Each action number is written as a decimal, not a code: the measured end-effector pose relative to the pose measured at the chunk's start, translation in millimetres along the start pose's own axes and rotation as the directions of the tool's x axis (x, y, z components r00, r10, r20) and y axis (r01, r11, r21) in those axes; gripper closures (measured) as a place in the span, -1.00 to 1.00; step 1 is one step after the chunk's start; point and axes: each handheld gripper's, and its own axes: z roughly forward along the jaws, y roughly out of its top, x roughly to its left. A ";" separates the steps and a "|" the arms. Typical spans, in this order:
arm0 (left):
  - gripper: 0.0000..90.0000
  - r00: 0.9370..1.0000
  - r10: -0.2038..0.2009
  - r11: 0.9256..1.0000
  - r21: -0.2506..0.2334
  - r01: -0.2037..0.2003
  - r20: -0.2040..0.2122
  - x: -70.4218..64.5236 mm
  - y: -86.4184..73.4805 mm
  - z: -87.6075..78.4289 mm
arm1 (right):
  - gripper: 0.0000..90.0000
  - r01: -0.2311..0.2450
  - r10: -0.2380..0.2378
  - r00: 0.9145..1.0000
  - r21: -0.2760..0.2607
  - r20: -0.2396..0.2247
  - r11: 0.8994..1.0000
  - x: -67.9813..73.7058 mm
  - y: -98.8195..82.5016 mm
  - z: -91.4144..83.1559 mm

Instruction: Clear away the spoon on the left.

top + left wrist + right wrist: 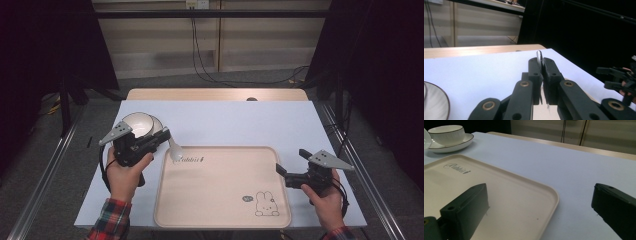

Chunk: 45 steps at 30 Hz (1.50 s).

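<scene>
A white spoon (175,150) hangs over the far left corner of the cream tray (222,200), bowl end outward. My left gripper (165,136) is shut on its handle. In the left gripper view the thin spoon handle (539,57) sticks up between the closed jaws of the left gripper (541,63). My right gripper (291,161) stands open at the tray's right edge, with nothing between its fingers. In the right gripper view the right gripper (540,192) straddles the tray rim (554,197). The spoon's bowl (425,138) shows at the far left.
A white bowl (139,124) sits on a saucer (156,123) at the left of the pale blue table (235,122), just behind my left gripper. The tray bears a rabbit drawing (266,204) and nothing else. A wooden strip (215,94) runs along the table's far edge.
</scene>
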 end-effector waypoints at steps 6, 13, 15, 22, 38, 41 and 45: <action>0.90 1.000 0.009 1.000 0.019 -0.009 0.007 -6.4 -5.7 -1.4 | -0.99 0.005 -0.005 1.000 -0.003 -0.001 1.000 0.7 0.0 0.0; 0.90 1.000 0.007 0.999 0.053 -0.008 0.023 -10.8 -13.8 -1.1 | -0.99 0.008 -0.008 1.000 0.000 -0.004 1.000 0.6 -0.2 -0.2; 0.90 1.000 0.005 0.999 0.053 -0.007 0.027 -11.1 -14.9 -1.0 | -0.99 0.007 -0.007 1.000 0.001 -0.005 1.000 0.8 -0.3 -0.2; 0.90 0.999 0.000 0.997 0.077 -0.002 0.038 -16.3 -21.6 -1.0 | -0.99 0.003 -0.003 1.000 0.004 -0.004 1.000 1.3 -0.4 -0.1; 0.90 0.998 -0.019 0.995 0.102 0.012 0.062 -22.3 -31.6 -7.6 | -0.98 0.015 -0.015 1.000 0.004 -0.011 1.000 1.2 -0.2 -0.6; 0.90 0.998 -0.015 0.994 0.113 0.007 0.065 -23.1 -33.5 -9.2 | -0.98 0.019 -0.019 1.000 0.005 -0.007 1.000 2.0 -0.4 0.1; 0.90 0.998 -0.020 0.993 0.115 0.012 0.063 -23.4 -35.2 -10.4 | -0.98 0.020 -0.020 1.000 0.005 -0.008 1.000 1.9 -0.4 0.1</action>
